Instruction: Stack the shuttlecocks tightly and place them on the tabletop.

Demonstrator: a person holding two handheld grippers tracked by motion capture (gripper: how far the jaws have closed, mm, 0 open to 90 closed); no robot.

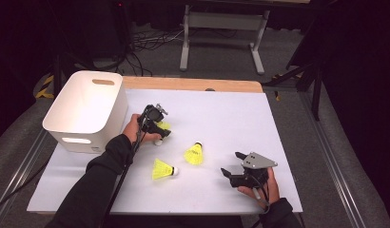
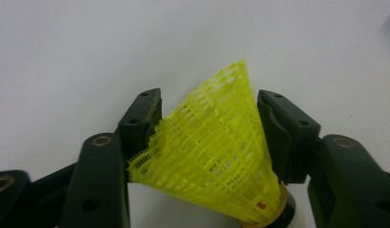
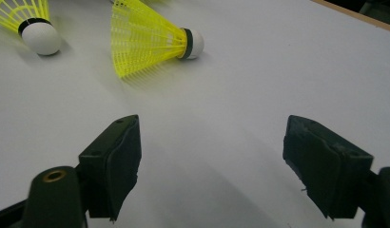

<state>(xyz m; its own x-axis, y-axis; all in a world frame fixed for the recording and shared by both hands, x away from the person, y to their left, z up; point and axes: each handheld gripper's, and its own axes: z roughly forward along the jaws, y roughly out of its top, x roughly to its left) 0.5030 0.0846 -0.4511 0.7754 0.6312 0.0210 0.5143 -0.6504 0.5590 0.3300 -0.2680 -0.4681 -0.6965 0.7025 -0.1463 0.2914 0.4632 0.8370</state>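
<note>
1. The left gripper [image 2: 209,137] pinches a yellow shuttlecock [image 2: 217,156] by its mesh skirt, one pad on each side; the skirt buckles at the left pad.
2. Risk: the soft mesh may crush or slip out if the grip is tightened or swung fast, since the cork end hangs low beyond the pads.
3. The right gripper [image 3: 209,171] rests with fingers spread, holding nothing.
4. Two more shuttlecocks [image 1: 194,154] [image 1: 163,170] lie on the white table [image 1: 240,118]; the white bin [image 1: 88,109] stands just left of the left gripper.
</note>
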